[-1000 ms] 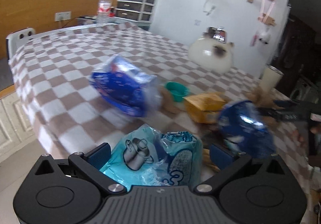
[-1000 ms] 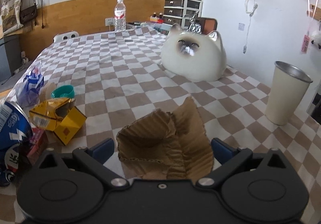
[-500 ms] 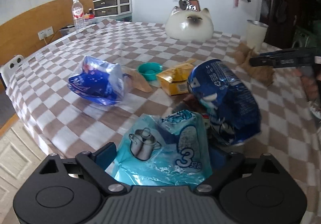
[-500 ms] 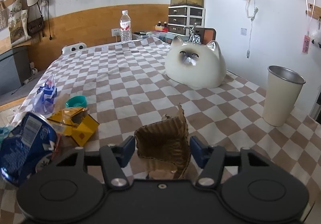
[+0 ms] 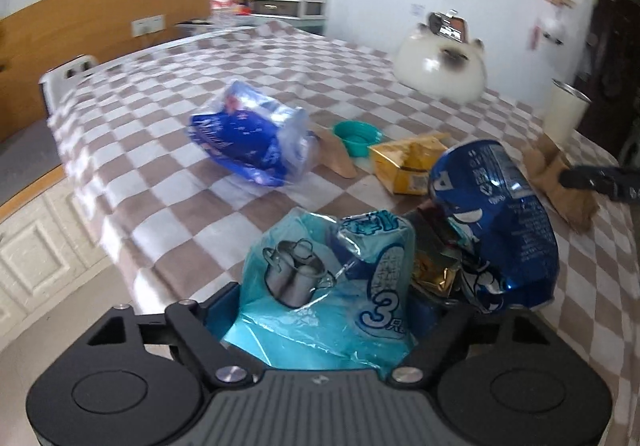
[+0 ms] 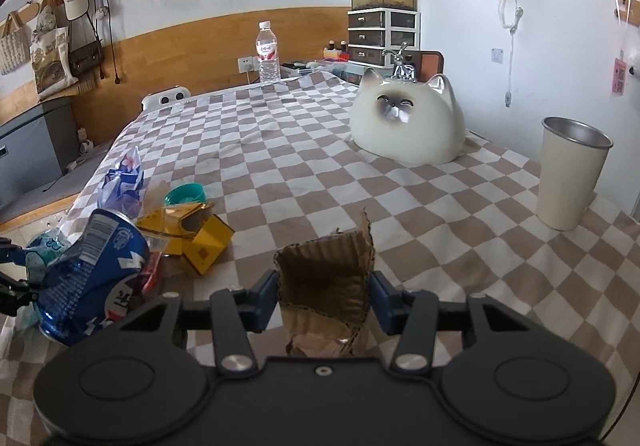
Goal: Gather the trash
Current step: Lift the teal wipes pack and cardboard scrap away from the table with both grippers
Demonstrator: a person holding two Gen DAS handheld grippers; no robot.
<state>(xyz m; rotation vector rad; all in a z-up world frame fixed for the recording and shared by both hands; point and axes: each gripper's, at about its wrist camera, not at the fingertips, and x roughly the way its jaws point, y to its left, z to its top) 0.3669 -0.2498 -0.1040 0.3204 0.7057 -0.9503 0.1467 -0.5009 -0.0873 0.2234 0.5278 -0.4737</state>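
Crumpled brown corrugated cardboard piece [image 6: 326,286] sitting clenched between right gripper [image 6: 325,302] fingers, which have just been closing, above checkered table [image 6: 280,150]. Left gripper [image 5: 328,310] fingers, also just closing, pinching teal plastic wrapper [image 5: 320,286] printed "3" at near table edge. Crushed blue can [image 5: 496,222] lying beside; far tabletop lying open.

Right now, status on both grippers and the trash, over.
Left gripper closing around teal wrapper. Right gripper closing, pads on brown cardboard. Blue bag crowds the left.
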